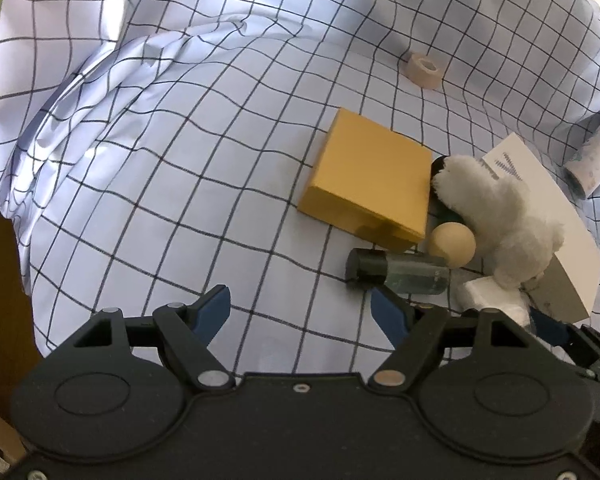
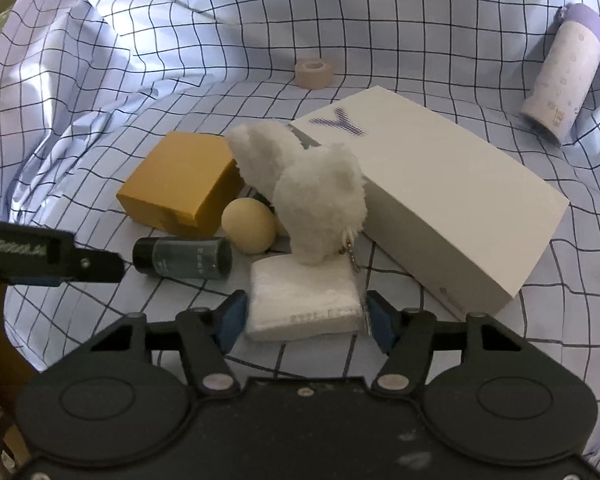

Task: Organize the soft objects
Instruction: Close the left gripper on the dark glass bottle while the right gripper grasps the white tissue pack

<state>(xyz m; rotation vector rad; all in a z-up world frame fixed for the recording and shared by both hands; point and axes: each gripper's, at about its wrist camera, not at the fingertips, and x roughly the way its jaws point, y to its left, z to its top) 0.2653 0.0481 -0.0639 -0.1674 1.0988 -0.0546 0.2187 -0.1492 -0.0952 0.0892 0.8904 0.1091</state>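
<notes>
A white plush toy (image 2: 316, 196) with a small key chain stands on the checked sheet, leaning over a flat white tissue pack (image 2: 304, 300). My right gripper (image 2: 305, 318) holds that pack, with a blue pad against each side of it. In the left wrist view the plush (image 1: 500, 216) and the pack (image 1: 488, 296) sit at the right, with one right-gripper finger (image 1: 548, 322) beside the pack. My left gripper (image 1: 300, 308) hangs open over bare sheet with nothing between its fingers. Its right fingertip is close to a dark bottle (image 1: 396, 274).
Around the plush lie a yellow box (image 2: 180, 184), a beige ball (image 2: 248, 226), the dark bottle (image 2: 184, 258) on its side and a long white box (image 2: 440, 192). A tape roll (image 2: 314, 73) and a lavender flask (image 2: 560, 72) lie farther back. The sheet (image 1: 140, 160) is rumpled at the left.
</notes>
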